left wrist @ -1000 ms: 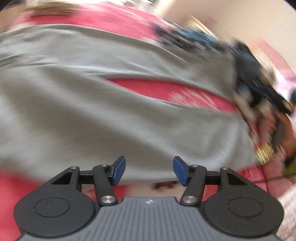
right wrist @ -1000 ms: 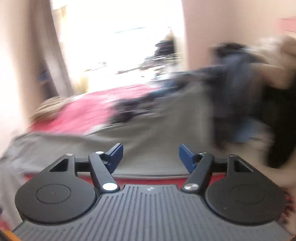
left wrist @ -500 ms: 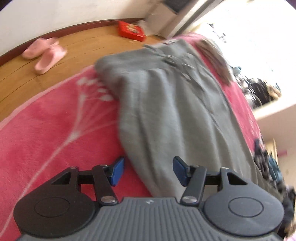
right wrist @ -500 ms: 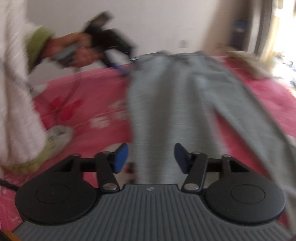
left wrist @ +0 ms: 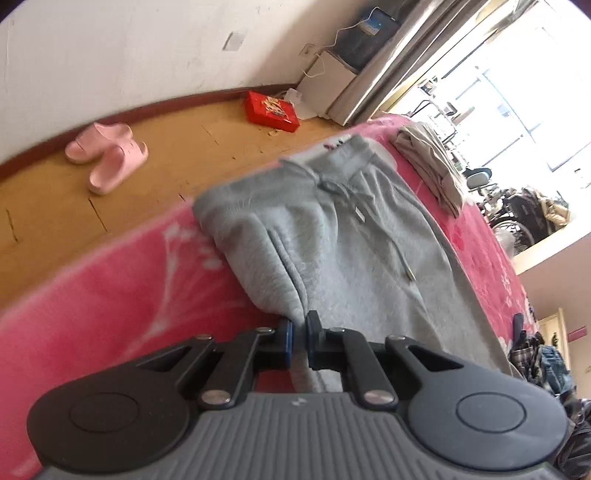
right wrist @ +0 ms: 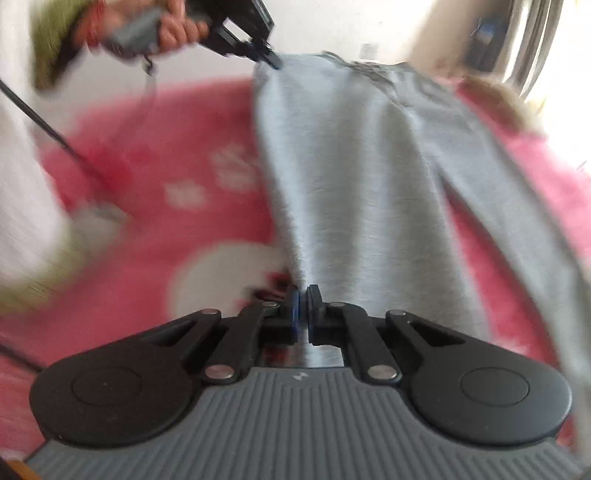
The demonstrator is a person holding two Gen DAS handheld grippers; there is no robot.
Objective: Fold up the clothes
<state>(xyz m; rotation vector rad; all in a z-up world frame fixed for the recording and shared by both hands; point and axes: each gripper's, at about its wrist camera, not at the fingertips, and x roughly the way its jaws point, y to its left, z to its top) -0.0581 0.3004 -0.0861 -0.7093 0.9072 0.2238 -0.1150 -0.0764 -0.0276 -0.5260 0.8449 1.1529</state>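
Note:
Grey sweatpants (left wrist: 351,251) lie flat on a pink flowered blanket (left wrist: 129,288), waistband and drawstring toward the far end. My left gripper (left wrist: 299,325) is at their near side edge, jaws closing tight with a fold of grey fabric pinched between the blue pads. In the right wrist view the sweatpants (right wrist: 369,177) stretch away from me. My right gripper (right wrist: 303,295) is closing on their near left edge, fabric between its pads. Far up that edge the left gripper (right wrist: 275,62), held by a hand (right wrist: 173,26), pinches the cloth near the waist.
A beige folded garment (left wrist: 428,166) lies on the blanket past the waistband. Beyond the bed's edge, pink slippers (left wrist: 107,158) and a red box (left wrist: 271,110) sit on the wooden floor (left wrist: 55,206). Dark clothes (left wrist: 546,358) pile at the right. A white sleeve (right wrist: 22,184) fills the left.
Both grippers stood open before; they have swung round to the left edge of the sweatpants and closed on the fabric. The views have steadied from heavy blur.

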